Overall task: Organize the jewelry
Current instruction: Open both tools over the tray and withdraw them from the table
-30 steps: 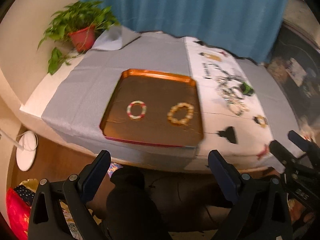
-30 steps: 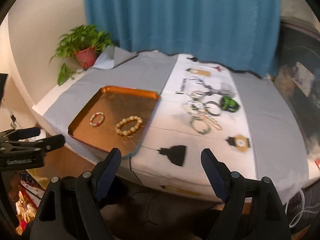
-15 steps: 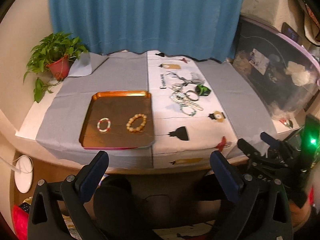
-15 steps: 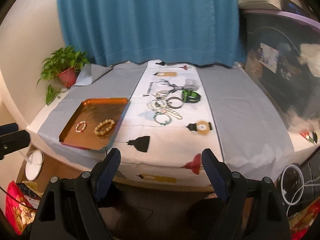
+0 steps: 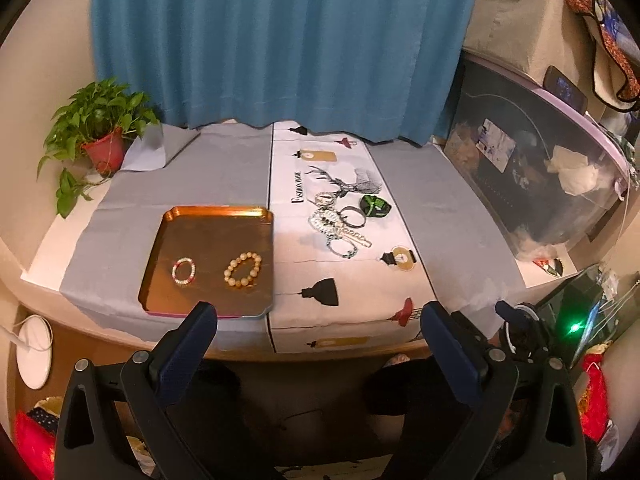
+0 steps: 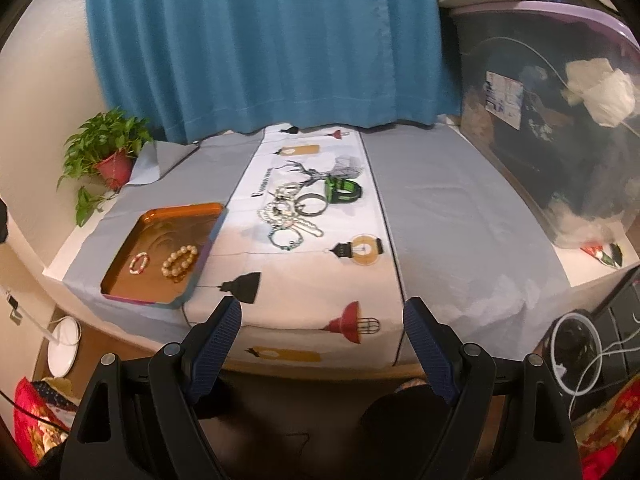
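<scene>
Left gripper [image 5: 318, 314] held off near table edge, fingers wide apart, nothing between them
Right gripper [image 6: 322, 310] likewise short of table edge, fingers spread wide, empty
Copper tray [image 5: 216, 213] on grey cloth, left part of table; holds two bracelets side by side, apart: red-and-white bead bracelet [image 5: 183, 272] on left, tan bead bracelet [image 5: 242, 269] on right
Loose jewelry pile [image 5: 336, 226] on white printed runner [image 5: 320, 276], right of tray; dark bangle [image 5: 352, 217] and green-black band [image 5: 375, 206] at its right edge
Potted plant [image 5: 98, 132] at far left corner, blue curtain [image 5: 276, 40] behind
</scene>
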Demonstrator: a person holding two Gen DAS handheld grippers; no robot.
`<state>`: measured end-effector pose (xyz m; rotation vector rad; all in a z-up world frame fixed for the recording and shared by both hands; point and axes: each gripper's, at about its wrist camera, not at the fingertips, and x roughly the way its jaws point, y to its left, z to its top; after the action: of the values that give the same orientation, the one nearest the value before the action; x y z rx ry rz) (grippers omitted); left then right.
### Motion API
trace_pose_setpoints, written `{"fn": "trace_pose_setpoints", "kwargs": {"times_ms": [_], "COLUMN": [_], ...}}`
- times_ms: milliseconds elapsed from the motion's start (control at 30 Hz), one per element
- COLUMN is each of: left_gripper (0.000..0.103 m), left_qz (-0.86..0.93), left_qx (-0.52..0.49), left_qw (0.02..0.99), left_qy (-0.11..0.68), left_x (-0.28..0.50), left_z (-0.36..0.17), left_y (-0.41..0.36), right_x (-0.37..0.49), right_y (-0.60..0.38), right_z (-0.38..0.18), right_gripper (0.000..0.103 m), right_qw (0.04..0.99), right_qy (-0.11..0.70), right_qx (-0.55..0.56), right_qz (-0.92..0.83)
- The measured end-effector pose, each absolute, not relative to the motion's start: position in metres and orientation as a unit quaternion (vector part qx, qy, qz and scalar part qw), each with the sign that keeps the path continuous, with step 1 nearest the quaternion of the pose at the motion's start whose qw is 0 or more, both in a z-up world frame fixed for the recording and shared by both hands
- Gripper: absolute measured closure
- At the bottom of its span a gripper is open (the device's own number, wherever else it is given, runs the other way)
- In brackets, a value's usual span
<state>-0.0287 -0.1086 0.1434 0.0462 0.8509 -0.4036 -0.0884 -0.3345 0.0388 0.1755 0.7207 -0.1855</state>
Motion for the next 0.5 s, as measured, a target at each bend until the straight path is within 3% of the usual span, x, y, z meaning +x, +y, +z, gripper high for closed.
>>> {"fn": "trace_pose_setpoints", "kwargs": {"times_ms": [500], "left_gripper": [0.001], "left_qz": [-0.295], "left_qx": [0.018], "left_qw": [0.87], "left_qy": [0.394], "left_x": [-0.064], "left_z": [0.239], "left_y": [-0.147], "right_x": [-0.119], "right_y": [-0.382], "right_z": [0.046], "right_gripper": [0.019], "right_qw": [0.922], "right_qy": [0.345], "right_qx": [0.103], "right_qz": [-0.143]}}
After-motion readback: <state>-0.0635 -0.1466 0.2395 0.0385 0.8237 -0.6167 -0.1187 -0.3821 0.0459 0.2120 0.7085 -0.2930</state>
